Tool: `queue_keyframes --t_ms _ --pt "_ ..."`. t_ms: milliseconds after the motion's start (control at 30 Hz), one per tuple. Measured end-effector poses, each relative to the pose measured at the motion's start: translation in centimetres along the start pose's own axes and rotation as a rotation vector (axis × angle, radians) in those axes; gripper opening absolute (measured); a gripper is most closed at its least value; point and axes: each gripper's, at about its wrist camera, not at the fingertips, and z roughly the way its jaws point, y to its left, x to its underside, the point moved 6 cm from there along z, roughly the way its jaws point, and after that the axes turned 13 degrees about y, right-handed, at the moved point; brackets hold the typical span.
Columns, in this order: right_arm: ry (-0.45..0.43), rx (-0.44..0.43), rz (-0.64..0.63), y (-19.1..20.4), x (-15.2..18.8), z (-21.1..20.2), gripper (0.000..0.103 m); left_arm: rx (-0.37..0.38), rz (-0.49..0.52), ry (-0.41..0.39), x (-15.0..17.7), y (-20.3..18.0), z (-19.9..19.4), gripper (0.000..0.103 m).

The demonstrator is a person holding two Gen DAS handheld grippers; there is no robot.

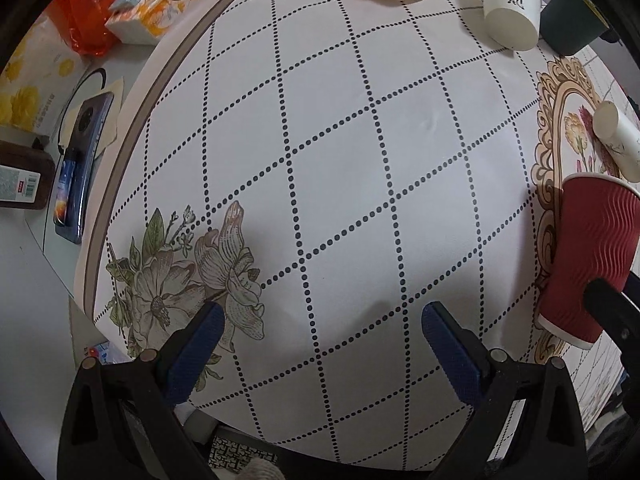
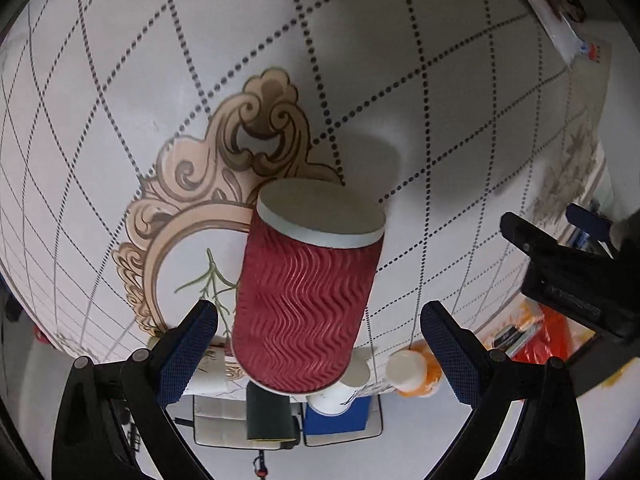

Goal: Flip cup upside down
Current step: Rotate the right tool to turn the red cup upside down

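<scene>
Red cup (image 2: 304, 300) sits between the right gripper (image 2: 319, 346) fingers, but the jaws stand wide with clear gaps on both sides, so no contact, nothing held. Cup's flat white base (image 2: 320, 216) points away from the camera and its rim is toward the wrist; cannot tell from this view whether it's resting on the tablecloth (image 2: 440, 100) or which way up it stands. It lies over the beige scroll frame (image 2: 208, 176) print, partly covering its edge. Left view shows the same cup at the far right, just below a white cup (image 1: 618, 142) lying on its side. Left gripper (image 1: 320, 342) also spread wide, empty, hovering over bare cloth well apart from the red cup, near the grey flower print (image 1: 188, 280). Handling guess: corrugated paper sleeve, very light, ribs give good friction, but the wall will crush if squeezed hard. Take it mid-body across the ripples, light closure; avoid the rim, it ovalises easily.
</scene>
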Motion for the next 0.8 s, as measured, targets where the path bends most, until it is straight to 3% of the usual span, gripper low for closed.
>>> queue_keyframes --t_ms 333,533,800 --pt "-0.011 0.003 -0.045 0.2 0.4 3.8 0.099 0.0 0.006 0.013 -0.3 1.0 1.6 0.102" --pt "-0.005 -0.026 -0.01 -0.3 0.8 5.5 0.079 0.005 0.019 0.015 -0.9 1.3 1.7 0.102" --pt "-0.007 -0.08 0.073 -1.7 1.0 5.8 0.078 0.006 0.036 0.017 -1.0 0.3 0.6 0.102"
